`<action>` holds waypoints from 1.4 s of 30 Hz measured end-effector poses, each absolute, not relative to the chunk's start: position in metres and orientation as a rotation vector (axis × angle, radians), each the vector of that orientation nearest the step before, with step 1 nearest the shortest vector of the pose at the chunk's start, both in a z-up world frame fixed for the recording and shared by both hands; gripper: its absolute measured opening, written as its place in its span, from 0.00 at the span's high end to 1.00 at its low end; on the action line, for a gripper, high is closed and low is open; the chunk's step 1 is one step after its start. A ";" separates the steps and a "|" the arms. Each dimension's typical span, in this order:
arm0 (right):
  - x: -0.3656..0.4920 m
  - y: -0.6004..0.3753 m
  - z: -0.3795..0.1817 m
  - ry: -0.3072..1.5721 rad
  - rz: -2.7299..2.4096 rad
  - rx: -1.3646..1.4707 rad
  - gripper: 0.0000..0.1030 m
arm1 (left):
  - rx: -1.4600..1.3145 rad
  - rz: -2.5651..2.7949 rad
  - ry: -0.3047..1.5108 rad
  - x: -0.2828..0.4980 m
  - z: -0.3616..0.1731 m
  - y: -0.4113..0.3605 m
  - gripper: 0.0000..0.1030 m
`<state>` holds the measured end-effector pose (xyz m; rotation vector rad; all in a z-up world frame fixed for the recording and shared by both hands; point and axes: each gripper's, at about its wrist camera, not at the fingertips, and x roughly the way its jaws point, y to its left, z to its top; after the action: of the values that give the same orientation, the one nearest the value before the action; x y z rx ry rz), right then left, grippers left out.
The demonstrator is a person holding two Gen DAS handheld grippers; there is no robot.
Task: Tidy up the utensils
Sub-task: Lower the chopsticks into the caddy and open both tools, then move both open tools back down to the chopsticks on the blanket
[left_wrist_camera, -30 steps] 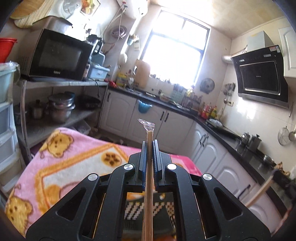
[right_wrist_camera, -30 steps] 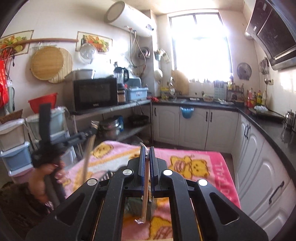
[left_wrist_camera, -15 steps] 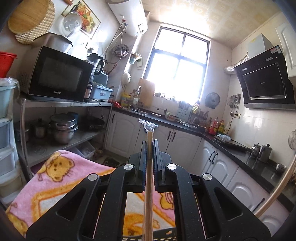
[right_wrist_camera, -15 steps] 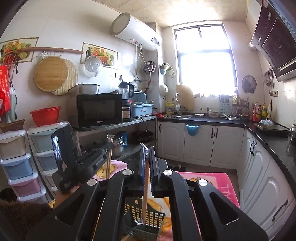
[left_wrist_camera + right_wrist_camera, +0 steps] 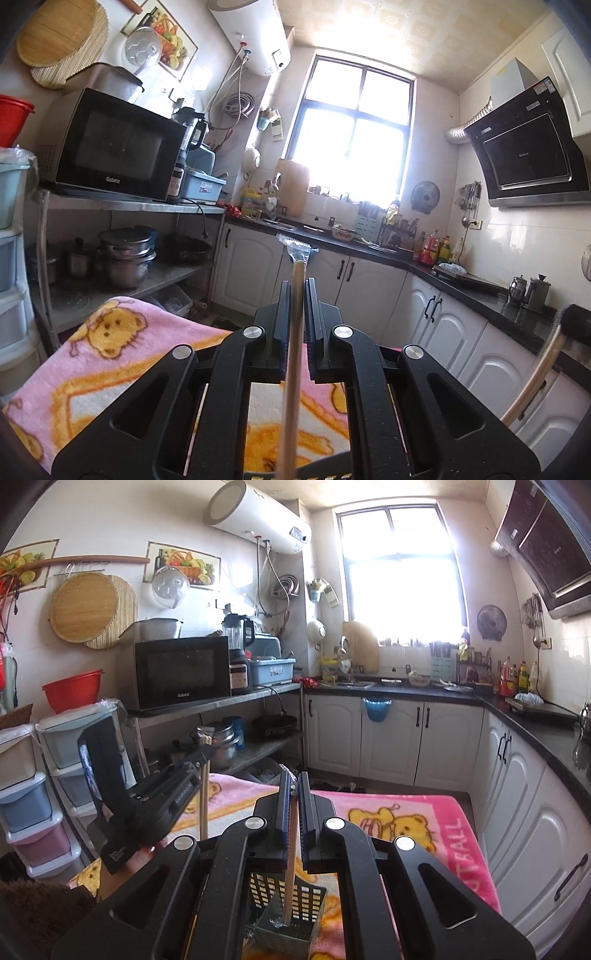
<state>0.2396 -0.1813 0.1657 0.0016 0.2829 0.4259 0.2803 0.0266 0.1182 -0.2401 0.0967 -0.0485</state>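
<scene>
With each gripper clamped on a chopstick, the right gripper [image 5: 293,805] hangs its chopstick [image 5: 290,878] over the basket [image 5: 284,923] mid-table; lower, release, then left gripper [image 5: 297,310].

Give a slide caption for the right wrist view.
Right gripper lowers a wrapped chopstick into the slotted basket; left gripper grips another.

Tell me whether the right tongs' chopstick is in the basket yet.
In: the chopstick, clamped upright in the right tongs, has its wrapped lower tip inside the slotted basket.
</scene>
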 end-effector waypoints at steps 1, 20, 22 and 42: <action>0.240 -0.182 0.164 0.286 0.425 0.005 0.95 | -0.239 -0.048 0.095 0.279 0.116 0.027 0.97; 0.235 -0.215 0.127 0.362 0.363 0.080 0.70 | -0.379 -0.100 0.223 0.246 0.091 0.059 0.70; 0.233 -0.216 0.125 0.366 0.354 0.072 0.69 | -0.394 -0.107 0.237 0.239 0.091 0.063 0.64; 0.193 -0.212 0.110 0.359 0.337 0.026 0.40 | -0.432 -0.126 0.374 0.194 0.075 0.075 0.17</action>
<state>0.1928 -0.2117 0.1103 0.0261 0.3591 0.3368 0.1944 0.0753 0.0752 -0.4318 0.3740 -0.1263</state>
